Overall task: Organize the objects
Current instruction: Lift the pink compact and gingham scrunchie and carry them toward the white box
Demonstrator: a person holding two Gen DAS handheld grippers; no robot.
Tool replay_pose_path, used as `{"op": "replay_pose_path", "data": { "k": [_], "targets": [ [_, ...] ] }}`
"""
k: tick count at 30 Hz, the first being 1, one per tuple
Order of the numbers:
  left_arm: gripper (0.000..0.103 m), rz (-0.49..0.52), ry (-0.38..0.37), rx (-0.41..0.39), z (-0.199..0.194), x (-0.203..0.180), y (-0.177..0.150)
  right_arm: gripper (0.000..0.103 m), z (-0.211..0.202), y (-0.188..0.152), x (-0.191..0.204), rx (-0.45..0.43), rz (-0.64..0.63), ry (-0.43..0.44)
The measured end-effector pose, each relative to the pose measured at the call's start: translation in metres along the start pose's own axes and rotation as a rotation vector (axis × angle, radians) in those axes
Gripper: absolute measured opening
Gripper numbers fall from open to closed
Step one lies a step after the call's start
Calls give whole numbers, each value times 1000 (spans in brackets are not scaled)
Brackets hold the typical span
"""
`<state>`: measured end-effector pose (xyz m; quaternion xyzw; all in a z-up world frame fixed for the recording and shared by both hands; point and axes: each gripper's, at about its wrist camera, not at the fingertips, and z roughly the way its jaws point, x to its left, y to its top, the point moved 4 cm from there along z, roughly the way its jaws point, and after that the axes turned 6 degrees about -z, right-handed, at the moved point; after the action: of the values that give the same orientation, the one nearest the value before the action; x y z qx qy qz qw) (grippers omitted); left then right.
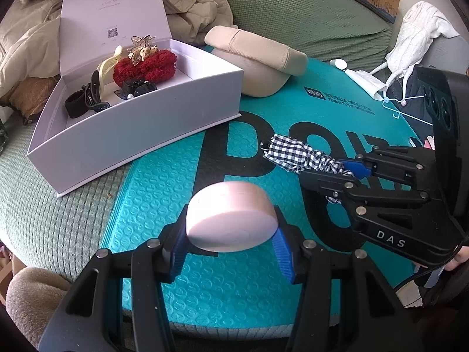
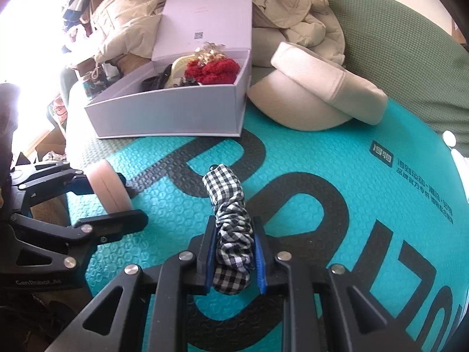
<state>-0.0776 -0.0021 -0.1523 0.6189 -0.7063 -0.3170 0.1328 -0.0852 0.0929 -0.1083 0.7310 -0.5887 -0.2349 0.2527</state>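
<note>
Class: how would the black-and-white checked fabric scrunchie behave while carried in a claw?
The black-and-white checked fabric scrunchie looks soft: it bunches between the right claw pads. Its free end probably flops. Likely light and hardly fragile.

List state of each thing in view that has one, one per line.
left claw: shut on pink round case
right claw: shut on gingham scrunchie
pink round case: closed, held above the teal mat
gingham scrunchie: bunched between the fingers, free end sticking forward
white box: open, lid hinged up at the back
red fuzzy scrunchie: in the box
black hair claw clip: in the box
beige visor cap: lying on mat, beside box
</note>
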Motion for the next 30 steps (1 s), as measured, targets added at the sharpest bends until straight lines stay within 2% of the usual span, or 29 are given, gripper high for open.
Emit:
{"op": "replay_pose_path", "data": {
  "k": [15, 26, 30],
  "targets": [
    [49, -108, 103, -56, -35, 35, -8, 21, -11, 21, 43, -44, -121, 56],
    [49, -181, 206, -106, -67, 64, -19, 21, -14, 30, 81, -69, -212, 146],
    [49, -188, 250, -126, -79, 74, -14, 21, -18, 38, 91, -78, -222, 194]
  ]
}}
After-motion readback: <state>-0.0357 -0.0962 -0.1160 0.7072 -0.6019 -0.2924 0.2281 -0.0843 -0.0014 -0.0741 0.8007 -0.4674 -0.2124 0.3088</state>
